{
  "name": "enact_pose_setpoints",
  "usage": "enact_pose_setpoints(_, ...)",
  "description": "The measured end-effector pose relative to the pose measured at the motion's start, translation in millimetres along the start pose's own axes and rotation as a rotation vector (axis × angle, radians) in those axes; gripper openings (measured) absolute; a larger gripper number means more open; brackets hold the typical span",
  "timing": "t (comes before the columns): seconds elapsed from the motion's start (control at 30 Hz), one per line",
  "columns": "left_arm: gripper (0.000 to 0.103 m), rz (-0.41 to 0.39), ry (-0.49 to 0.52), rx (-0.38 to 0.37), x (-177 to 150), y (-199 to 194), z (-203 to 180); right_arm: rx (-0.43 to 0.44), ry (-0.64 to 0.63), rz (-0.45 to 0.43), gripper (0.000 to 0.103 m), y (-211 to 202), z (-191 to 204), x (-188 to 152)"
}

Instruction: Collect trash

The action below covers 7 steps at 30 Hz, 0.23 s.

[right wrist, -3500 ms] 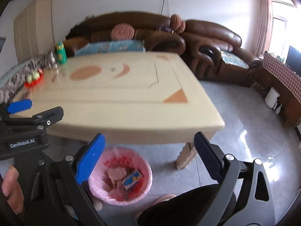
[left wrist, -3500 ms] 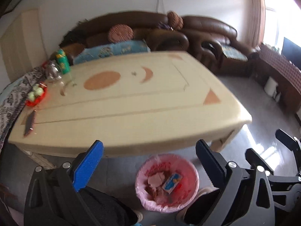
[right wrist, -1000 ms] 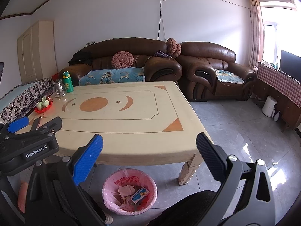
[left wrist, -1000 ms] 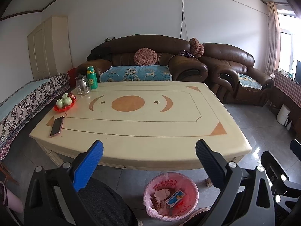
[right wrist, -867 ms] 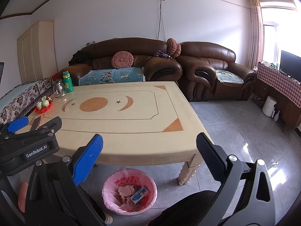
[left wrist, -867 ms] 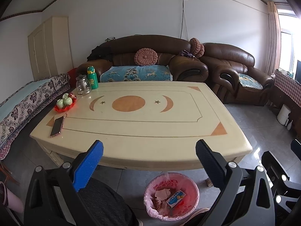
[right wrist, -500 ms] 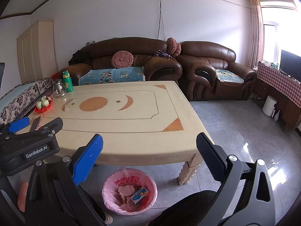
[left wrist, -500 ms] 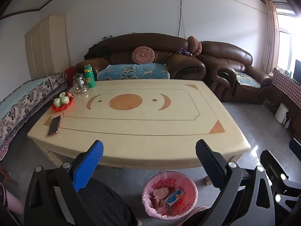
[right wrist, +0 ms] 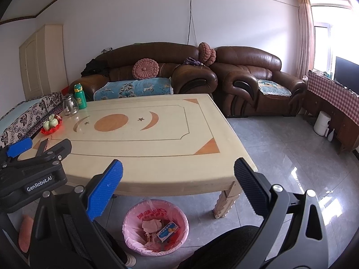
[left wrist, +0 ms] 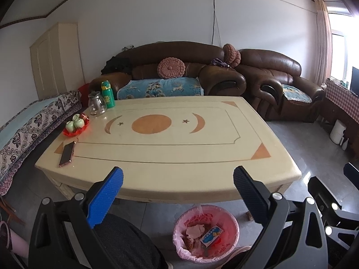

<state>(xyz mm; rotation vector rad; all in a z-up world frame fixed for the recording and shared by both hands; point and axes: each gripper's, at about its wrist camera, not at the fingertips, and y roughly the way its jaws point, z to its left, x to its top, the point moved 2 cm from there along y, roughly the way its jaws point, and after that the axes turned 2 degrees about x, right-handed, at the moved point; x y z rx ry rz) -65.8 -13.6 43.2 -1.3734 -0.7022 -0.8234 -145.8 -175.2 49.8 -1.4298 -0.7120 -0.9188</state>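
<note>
A bin with a pink liner (left wrist: pixel 206 233) stands on the floor under the near edge of the cream table (left wrist: pixel 161 154). It holds crumpled paper and a small blue box (left wrist: pixel 211 235). It also shows in the right wrist view (right wrist: pixel 155 226). My left gripper (left wrist: pixel 178 183) is open and empty, held above the near table edge and the bin. My right gripper (right wrist: pixel 178 179) is open and empty, to the right of the left one, also above the bin.
On the table's left end lie a phone (left wrist: pixel 66 153), a red tray with green cups (left wrist: pixel 75 126), a glass jug (left wrist: pixel 96 106) and a green bottle (left wrist: pixel 107 94). Brown sofas (left wrist: pixel 179 67) stand behind. Grey tiled floor (right wrist: pixel 291 157) lies to the right.
Both grippers rose and tilted up from looking down at the bin 3.5 s ago. Over the last second the views have hardly shifted. Both stay open and empty.
</note>
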Motion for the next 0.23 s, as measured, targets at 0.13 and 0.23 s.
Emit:
enact_pose_setpoints(0.13, 0.096, -0.001, 0.015, -0.002, 1.9, 1.1, -0.8, -0.002, -0.002, -0.001, 0.097, 0.2, 0.0, 0.4)
enact_pose_setpoints(0.23, 0.096, -0.003, 0.016, -0.003, 1.9, 0.9, -0.5, 0.000, 0.000, 0.001, 0.097, 0.2, -0.2, 0.8)
